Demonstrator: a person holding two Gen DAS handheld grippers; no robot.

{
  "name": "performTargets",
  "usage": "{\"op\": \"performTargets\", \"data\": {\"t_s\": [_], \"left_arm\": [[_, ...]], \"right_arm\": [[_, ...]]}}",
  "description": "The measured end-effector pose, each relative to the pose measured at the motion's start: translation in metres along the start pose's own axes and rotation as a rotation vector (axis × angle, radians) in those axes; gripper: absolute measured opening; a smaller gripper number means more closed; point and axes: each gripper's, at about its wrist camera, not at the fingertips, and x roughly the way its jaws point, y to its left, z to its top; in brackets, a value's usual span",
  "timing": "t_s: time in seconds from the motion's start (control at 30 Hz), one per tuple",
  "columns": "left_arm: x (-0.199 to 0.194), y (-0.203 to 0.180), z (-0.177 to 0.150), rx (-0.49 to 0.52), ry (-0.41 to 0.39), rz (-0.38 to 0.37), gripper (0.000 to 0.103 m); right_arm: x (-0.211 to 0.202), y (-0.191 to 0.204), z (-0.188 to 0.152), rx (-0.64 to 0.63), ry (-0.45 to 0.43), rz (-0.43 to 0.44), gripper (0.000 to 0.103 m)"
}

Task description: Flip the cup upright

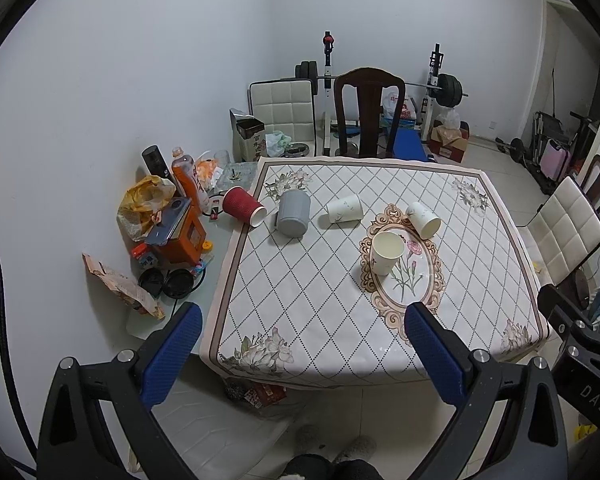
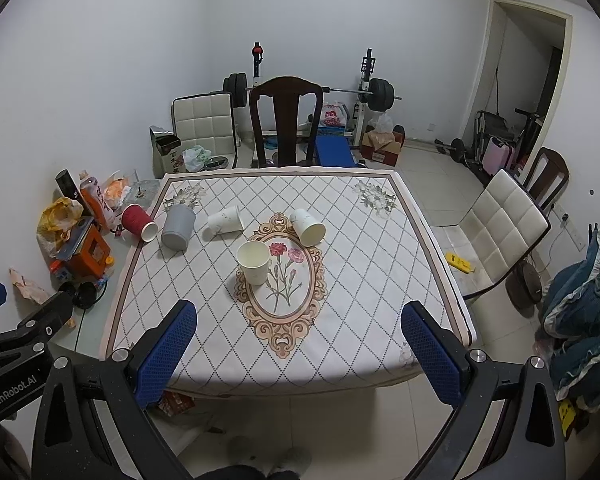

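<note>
One white paper cup [image 2: 253, 262] stands upright at near-left rim of floral medallion [image 2: 284, 280], well ahead of both grippers; second white cup [image 2: 308, 226] lies on side at medallion's far edge, third [image 2: 225, 220] on side to its left; grey cup [image 2: 177, 227] and red ribbed cup [image 2: 139, 223] tipped near table's left edge (red one overhangs cloth); left gripper [image 1: 302, 354] wide open, empty; right gripper [image 2: 298, 350] wide open, empty, both short of tablecloth [image 2: 380, 280].

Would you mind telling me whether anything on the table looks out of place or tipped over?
Yes: four cups lie on their sides: the red ribbed paper cup, grey cup and two white paper cups. Only the nearest white paper cup stands upright.
</note>
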Motion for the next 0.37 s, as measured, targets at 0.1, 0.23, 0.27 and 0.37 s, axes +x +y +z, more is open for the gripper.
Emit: {"op": "performTargets", "data": {"t_s": [0.1,0.23,0.27,0.37], "left_arm": [[0.0,0.0,-0.0001,0.0,0.0,0.0,0.103],[-0.0005,-0.0003,-0.0001,-0.004,0.001,-0.004,0.103],[-0.001,-0.0003,-0.0002,-0.006,-0.002,-0.006,0.103],[-0.0018,-0.0009,0.0005,-0.005,-0.001,-0.009,0.103]], "right_arm": [[0.0004,-0.0013,0.0005,0.001,0.0,0.0,0.103],[0.0004,-0.0014,0.0005,0.001,0.002,0.0,0.103],[0.0003,-0.0016,0.0004,0.001,0.001,0.001,0.103],[0.0004,-0.0016,0.0006,0.002,0.001,0.002,0.103]]}}
